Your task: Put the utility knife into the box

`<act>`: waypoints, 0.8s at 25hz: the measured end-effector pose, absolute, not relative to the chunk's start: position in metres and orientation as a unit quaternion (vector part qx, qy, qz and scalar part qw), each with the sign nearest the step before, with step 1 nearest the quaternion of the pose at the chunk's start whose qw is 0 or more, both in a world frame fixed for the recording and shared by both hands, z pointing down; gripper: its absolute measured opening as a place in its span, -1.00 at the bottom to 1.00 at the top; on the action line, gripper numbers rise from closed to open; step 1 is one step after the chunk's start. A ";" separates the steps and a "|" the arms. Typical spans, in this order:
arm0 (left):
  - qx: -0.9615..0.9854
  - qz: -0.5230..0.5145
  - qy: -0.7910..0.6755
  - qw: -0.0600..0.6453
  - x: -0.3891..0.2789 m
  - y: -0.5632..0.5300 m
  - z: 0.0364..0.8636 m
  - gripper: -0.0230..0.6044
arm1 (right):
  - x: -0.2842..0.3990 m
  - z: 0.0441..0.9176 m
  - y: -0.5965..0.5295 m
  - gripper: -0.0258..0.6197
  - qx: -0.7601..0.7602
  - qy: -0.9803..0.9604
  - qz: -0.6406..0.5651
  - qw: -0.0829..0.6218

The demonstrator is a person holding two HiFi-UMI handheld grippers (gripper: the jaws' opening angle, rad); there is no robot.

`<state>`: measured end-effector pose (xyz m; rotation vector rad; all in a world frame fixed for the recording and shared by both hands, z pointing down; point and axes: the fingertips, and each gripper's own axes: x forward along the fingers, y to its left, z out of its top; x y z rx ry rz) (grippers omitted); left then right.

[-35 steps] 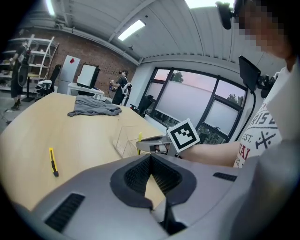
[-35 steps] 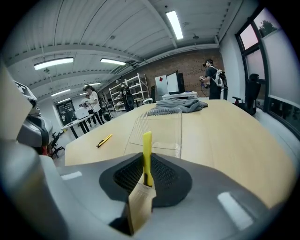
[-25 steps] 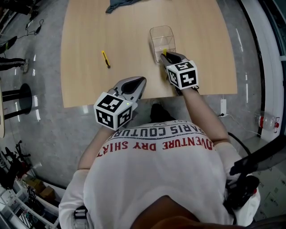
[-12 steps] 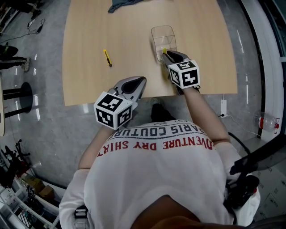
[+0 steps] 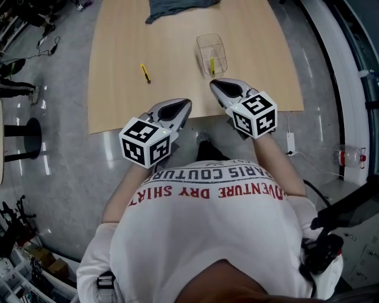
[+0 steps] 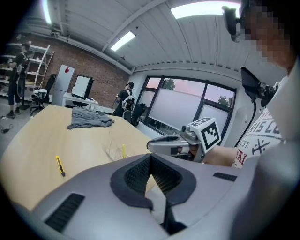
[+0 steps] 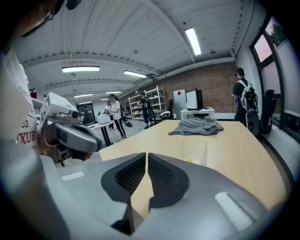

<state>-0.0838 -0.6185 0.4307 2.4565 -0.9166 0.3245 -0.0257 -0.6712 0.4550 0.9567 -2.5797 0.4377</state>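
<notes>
The table (image 5: 118, 89) is big, flat and made of light brown wood, and it stands on a shiny grey floor (image 5: 59, 89). A small yellow utility knife (image 5: 144, 73) lies flat on the left part of the table, and a see-through box (image 5: 212, 50) sits well apart from it on the right. At the far edge lies a crumpled grey cloth (image 5: 177, 7) (the top of the head view cuts part of it off), away from both the knife and the box.

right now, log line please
left gripper shut, empty | right gripper shut, empty | utility knife in box | second knife on table
</notes>
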 end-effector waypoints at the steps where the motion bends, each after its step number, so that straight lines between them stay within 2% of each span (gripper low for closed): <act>1: 0.906 0.112 -0.329 0.241 -0.084 -0.602 0.423 -0.92 | -0.030 0.443 -0.646 -0.87 0.330 -0.916 0.147 0.173; 5: 0.924 0.090 -0.302 0.218 -0.086 -0.543 0.402 -0.92 | -0.042 0.410 -0.561 -0.92 0.305 -0.929 0.149 0.146; 10: 0.932 0.081 -0.277 0.219 -0.089 -0.469 0.385 -0.92 | -0.055 0.389 -0.477 -0.92 0.306 -0.927 0.146 0.161; 16: 0.932 0.083 -0.289 0.203 -0.091 -0.427 0.377 -0.92 | -0.049 0.374 -0.430 -0.92 0.303 -0.929 0.145 0.155; 20: 0.928 0.076 -0.298 0.208 -0.081 -0.353 0.379 -0.92 | -0.040 0.364 -0.357 -0.92 0.300 -0.933 0.133 0.150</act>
